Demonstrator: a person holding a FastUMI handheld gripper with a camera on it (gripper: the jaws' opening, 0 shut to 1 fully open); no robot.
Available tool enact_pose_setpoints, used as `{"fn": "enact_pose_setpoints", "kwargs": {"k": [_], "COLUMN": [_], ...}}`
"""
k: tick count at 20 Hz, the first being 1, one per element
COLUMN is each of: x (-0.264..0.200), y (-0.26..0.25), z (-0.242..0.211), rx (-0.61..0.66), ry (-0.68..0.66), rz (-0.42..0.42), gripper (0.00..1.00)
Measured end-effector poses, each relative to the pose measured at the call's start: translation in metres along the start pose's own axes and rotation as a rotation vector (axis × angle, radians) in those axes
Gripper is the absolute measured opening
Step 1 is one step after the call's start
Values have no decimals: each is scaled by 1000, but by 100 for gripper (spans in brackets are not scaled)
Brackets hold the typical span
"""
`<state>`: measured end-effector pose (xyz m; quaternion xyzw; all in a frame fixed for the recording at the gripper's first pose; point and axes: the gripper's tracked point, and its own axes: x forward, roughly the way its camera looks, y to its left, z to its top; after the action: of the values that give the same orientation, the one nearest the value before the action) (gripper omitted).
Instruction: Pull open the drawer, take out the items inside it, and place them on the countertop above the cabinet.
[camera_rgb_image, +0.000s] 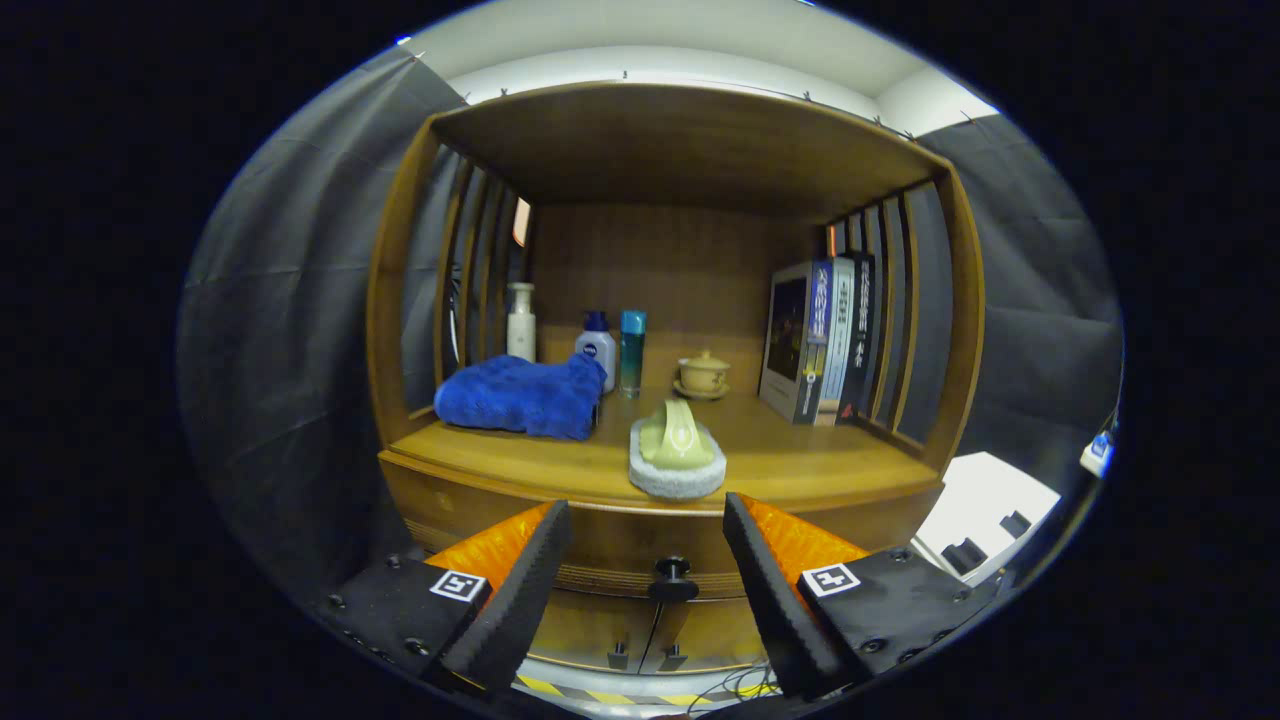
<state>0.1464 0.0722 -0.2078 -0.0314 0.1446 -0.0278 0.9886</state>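
Note:
A wooden cabinet stands ahead, with its countertop (800, 455) under an open shelf. The drawer front (620, 545) below the countertop is closed flush, and its dark round knob (672, 578) sits between my fingers, a little ahead of them. My gripper (648, 525) is open and holds nothing. On the countertop's front edge, just beyond the fingers, rests a pale green scrubbing brush with a grey-white base (677, 455). A folded blue towel (522, 397) lies to its left. The drawer's inside is hidden.
At the back of the countertop stand a white bottle (520, 321), a white bottle with a blue cap (596, 349), a teal bottle (632, 352) and a lidded tan cup on a saucer (703, 374). Books (820, 340) lean at the right. Lower cabinet doors (640, 635) show below the drawer.

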Motion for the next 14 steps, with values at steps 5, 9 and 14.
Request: {"fn": "enact_pose_setpoints", "kwargs": {"k": [5, 9, 14], "x": [-62, -100, -138], "y": [5, 0, -11], "z": [67, 93, 108], "rx": [6, 30, 21], "ry": [-96, -132, -172], "rz": [46, 71, 82], "gripper": [98, 98, 98]}}
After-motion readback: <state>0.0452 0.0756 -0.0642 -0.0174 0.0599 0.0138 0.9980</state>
